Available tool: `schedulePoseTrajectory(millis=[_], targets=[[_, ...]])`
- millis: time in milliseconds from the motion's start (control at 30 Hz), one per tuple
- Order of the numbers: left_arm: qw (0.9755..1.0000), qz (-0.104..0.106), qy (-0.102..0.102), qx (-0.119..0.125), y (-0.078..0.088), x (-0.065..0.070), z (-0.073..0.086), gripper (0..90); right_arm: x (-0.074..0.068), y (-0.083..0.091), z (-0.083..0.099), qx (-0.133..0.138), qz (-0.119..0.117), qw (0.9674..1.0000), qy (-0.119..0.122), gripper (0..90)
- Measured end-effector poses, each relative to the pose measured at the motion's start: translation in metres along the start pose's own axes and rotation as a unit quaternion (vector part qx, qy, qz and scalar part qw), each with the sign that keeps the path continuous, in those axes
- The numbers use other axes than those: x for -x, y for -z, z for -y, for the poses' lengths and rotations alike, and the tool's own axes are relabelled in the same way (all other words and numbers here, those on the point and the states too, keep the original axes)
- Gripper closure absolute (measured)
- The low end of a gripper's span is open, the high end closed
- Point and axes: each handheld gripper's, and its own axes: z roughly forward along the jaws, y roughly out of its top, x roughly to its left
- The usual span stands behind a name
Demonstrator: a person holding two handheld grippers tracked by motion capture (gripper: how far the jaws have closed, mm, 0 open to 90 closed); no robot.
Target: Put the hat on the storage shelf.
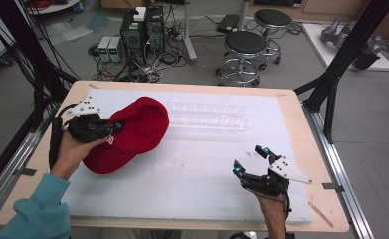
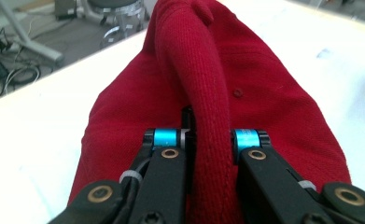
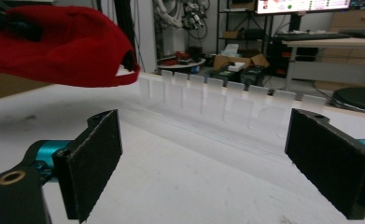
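Observation:
A red baseball cap (image 1: pixel 132 134) hangs over the left part of the white board (image 1: pixel 202 169), lifted off the surface. My left gripper (image 1: pixel 113 128) is shut on a fold of its red fabric; in the left gripper view the cap (image 2: pixel 208 93) bulges up between the two jaws of that gripper (image 2: pixel 210 140). My right gripper (image 1: pixel 251 160) hovers low over the board's front right, open with nothing between its jaws. In the right gripper view its pads (image 3: pixel 94 158) stand wide apart, and the cap (image 3: pixel 63 46) floats at the upper left.
A clear plastic rack with a row of slots (image 1: pixel 207 115) lies across the far middle of the board (image 3: pixel 189 182). Beyond the table stand two stools (image 1: pixel 244 50), computer boxes (image 1: pixel 142 30) and cables. Black frame posts (image 1: pixel 341 64) flank the table.

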Motion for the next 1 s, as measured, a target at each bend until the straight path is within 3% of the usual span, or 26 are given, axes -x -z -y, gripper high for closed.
schedulePoseTrajectory(millis=[133, 233, 567, 1000], targets=[[0.9995, 0.027, -0.005, 0.016, -0.004, 0.006, -0.005, 86.7, -0.009, -0.005, -0.007, 0.005, -0.019, 0.9998, -0.006, 10.0], [0.9993, 0.031, -0.010, 0.018, -0.009, 0.011, -0.009, 86.7, -0.017, -0.010, -0.011, 0.007, -0.028, 0.9996, 0.000, 10.0], [0.9967, 0.054, -0.009, 0.060, -0.033, 0.030, -0.029, 86.7, -0.043, -0.031, -0.027, 0.007, -0.068, 0.9976, 0.011, 10.0], [0.9952, 0.072, -0.010, 0.066, -0.069, 0.054, -0.049, 86.7, -0.057, -0.044, -0.036, 0.011, -0.095, 0.9954, 0.006, 10.0]])
